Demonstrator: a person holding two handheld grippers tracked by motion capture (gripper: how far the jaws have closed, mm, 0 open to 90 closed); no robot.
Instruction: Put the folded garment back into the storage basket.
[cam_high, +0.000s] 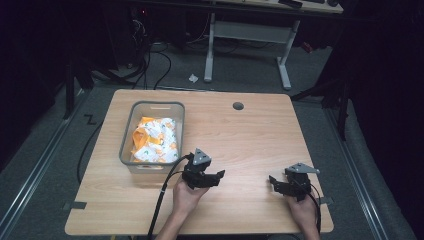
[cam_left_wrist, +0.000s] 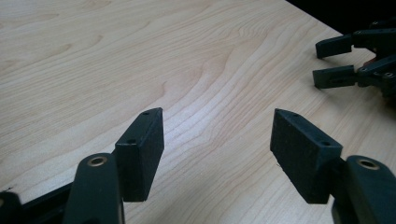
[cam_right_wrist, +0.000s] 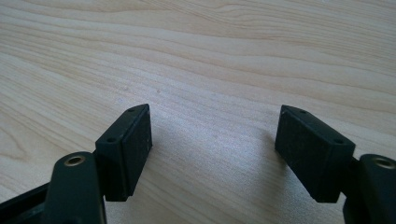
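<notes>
At lower centre I hold the left gripper (cam_high: 216, 176), jaws apart over bare table (cam_high: 250, 135); the right gripper (cam_high: 274, 181), lower right, gapes empty too. The bin (cam_high: 129, 134) of patterned cloth (cam_high: 155, 140) sits centre-left, just beside the left gripper.

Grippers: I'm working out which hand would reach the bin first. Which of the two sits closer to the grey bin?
The left gripper, just off the grey bin's near right corner; the right gripper rests far across the table.

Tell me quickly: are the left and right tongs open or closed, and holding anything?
Left tongs: open, holding nothing, above bare table.
Right tongs: open, holding nothing.
</notes>
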